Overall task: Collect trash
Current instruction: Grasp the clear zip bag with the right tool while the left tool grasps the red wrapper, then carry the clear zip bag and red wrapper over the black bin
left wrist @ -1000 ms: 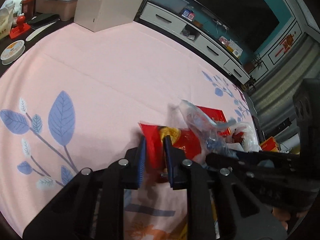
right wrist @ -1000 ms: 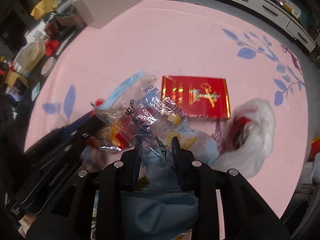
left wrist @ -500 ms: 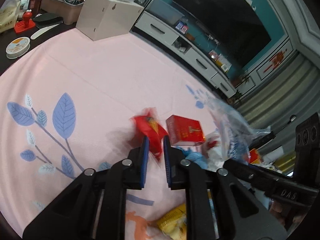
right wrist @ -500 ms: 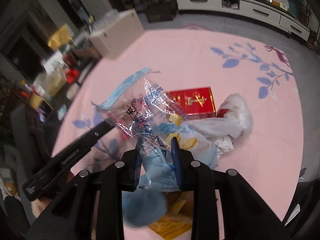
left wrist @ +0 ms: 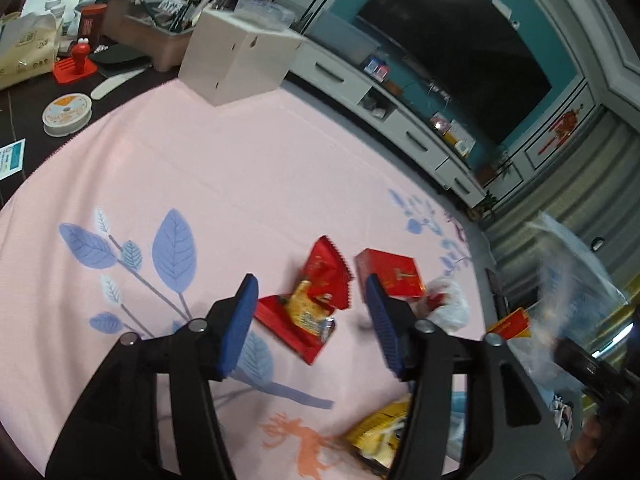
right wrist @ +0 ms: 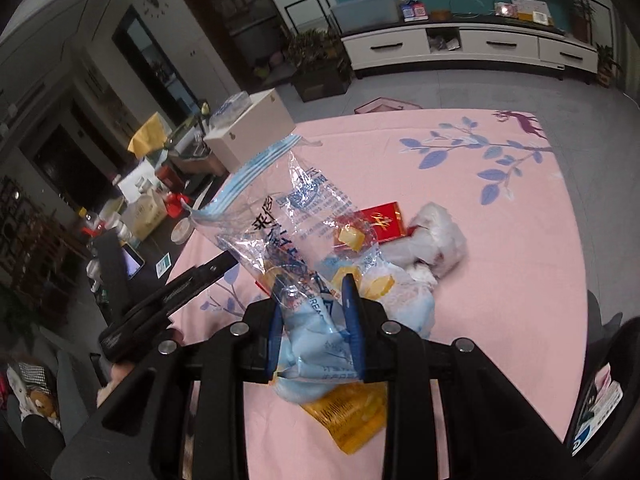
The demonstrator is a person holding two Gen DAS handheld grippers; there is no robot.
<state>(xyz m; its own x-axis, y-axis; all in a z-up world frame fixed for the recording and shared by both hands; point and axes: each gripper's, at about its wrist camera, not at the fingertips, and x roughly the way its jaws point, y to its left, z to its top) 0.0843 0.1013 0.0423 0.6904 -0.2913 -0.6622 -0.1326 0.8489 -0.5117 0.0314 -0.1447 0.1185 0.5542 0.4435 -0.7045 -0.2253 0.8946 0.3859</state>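
Table: pink leaf-print cloth (left wrist: 248, 176) — TV unit (left wrist: 400, 120) upper right.
Left gripper (left wrist: 310, 312): jaws spread wide, red wrapper (left wrist: 326, 280) lying between them.
Right gripper (right wrist: 314, 312): jaws clamped on clear zip bag (right wrist: 288, 224) — frame centre.

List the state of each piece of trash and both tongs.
Left tongs: open, empty.
Right tongs: shut on clear zip bag.
Clear zip bag: lifted, mouth unsealed.
Red wrapper: torn open, on the cloth.
Red box: closed, lying flat.
White plastic bag: crumpled.
Yellow packet: lying flat.
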